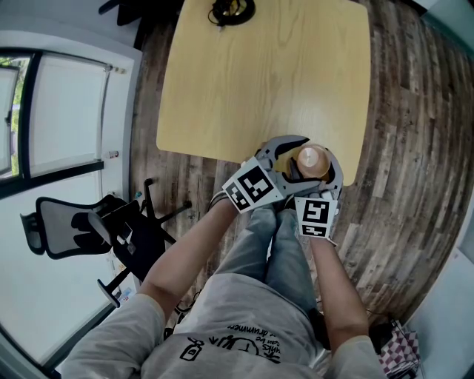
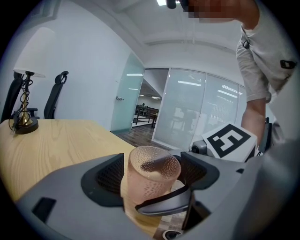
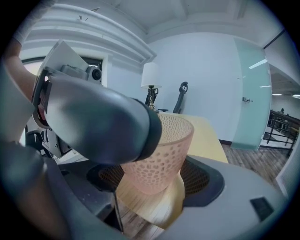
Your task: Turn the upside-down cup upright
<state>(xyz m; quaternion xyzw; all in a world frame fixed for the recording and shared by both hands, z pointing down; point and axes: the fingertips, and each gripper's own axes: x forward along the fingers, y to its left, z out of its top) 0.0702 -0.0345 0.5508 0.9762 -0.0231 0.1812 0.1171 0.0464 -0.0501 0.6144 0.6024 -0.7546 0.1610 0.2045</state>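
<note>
A pinkish, dimpled translucent cup [image 1: 313, 161] stands wider end up over the near right corner of the wooden table [image 1: 259, 74]. I cannot tell if its base touches the wood. My left gripper [image 1: 300, 155] comes in from the left and its pads [image 2: 112, 176] press both sides of the cup [image 2: 151, 180], so it is shut on it. My right gripper [image 1: 320, 179] reaches in from the near side, shut on the cup [image 3: 159, 157] lower down. One right finger [image 2: 164, 204] crosses in front of the cup's base in the left gripper view.
A small table lamp [image 1: 231, 11] stands at the table's far edge. A black office chair [image 1: 81, 222] is on the floor to the left, by the window. The table edge and bare wood floor lie right beneath the grippers.
</note>
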